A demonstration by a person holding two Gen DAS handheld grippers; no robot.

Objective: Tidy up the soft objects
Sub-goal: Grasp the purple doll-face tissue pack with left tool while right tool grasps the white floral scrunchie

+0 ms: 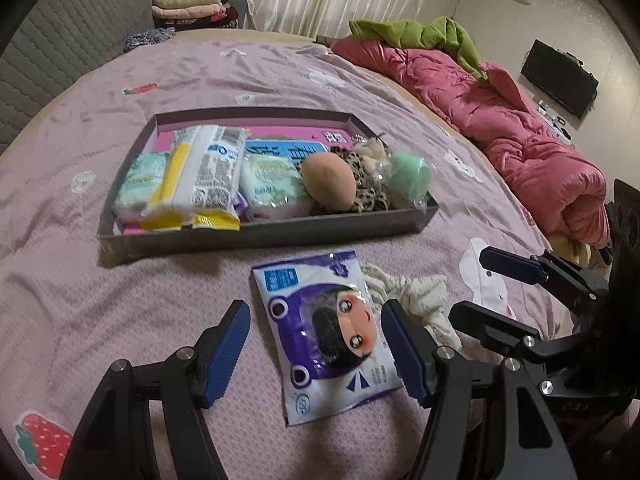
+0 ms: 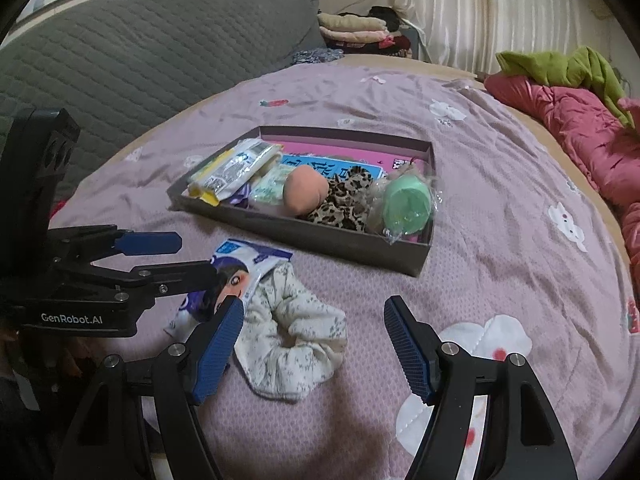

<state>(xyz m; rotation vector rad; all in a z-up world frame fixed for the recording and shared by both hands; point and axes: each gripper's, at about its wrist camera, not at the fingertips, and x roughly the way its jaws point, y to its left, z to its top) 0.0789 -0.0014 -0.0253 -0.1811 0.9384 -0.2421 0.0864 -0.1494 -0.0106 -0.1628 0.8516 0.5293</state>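
Observation:
A white and purple packet with a cartoon face [image 1: 332,332] lies on the bed between the fingers of my open left gripper [image 1: 316,320]; it also shows in the right wrist view [image 2: 236,272]. A cream floral scrunchie [image 2: 292,340] lies beside it, partly under the packet's edge [image 1: 416,292]. My open right gripper [image 2: 314,316] hovers over the scrunchie. A shallow dark box [image 1: 264,236] [image 2: 320,236] farther back holds tissue packs [image 1: 200,172], a peach sponge [image 1: 328,180], a leopard scrunchie [image 2: 344,200] and a green item in wrap [image 2: 404,204].
The bed has a pink sheet [image 1: 120,300] with printed patches. A pink quilt [image 1: 520,120] with a green garment [image 1: 432,32] lies along the right. A grey headboard [image 2: 140,60] and folded clothes [image 2: 356,28] stand at the back.

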